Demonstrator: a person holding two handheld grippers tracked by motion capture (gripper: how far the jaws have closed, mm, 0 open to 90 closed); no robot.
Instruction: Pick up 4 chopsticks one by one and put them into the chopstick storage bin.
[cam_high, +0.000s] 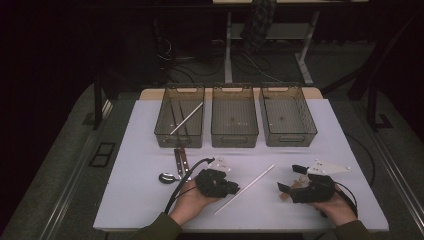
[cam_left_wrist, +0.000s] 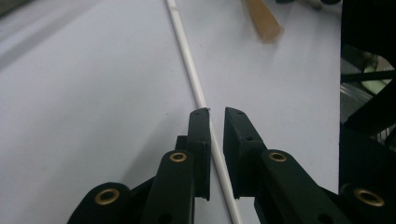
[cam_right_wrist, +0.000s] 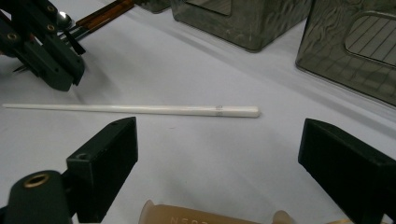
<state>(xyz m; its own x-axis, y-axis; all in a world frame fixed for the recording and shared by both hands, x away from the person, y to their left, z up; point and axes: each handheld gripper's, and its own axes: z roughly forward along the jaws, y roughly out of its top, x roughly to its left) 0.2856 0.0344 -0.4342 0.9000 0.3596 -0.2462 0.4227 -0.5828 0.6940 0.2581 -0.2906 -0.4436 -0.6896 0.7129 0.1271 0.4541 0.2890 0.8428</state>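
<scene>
So the left gripper (cam_left_wrist: 215, 112) is down low on the white tabletop (cam_high: 140, 200), jaws pinched in narrow around a white chopstick (cam_left_wrist: 196, 84). In the left gripper view the stick runs right through the slot between the two black jaws; there's a sliver of gap on the right side, so I honestly can't tell if the pads are actually pressing on it. The stick lies flat on the tabletop and carries on past the jaw tips. In the high view it sits diagonally in the middle of the tabletop, thin end toward the person, and the left gripper straddles it near that lower stretch.

The right gripper (cam_high: 287, 179) is off to the right, well apart from the stick, jaws spread wide with nothing between them. From the right gripper view the chopstick lies crosswise ahead of the jaws, and a tan, rounded piece (cam_right_wrist: 196, 217) sits on the tabletop right under them; too little of it shows to name.

Containers: three smoky see-through bins in a row at the far side. The left bin (cam_high: 179, 116) holds another white chopstick (cam_high: 186, 119) lying at an angle, plus a thin dark stick I can't make out. The middle bin (cam_high: 234, 116) and right bin (cam_high: 287, 115) look bare apart from a few tiny specks.

Just in front of the left bin there's wood-handled cutlery (cam_high: 181, 159) and a spoon (cam_high: 169, 176).
</scene>
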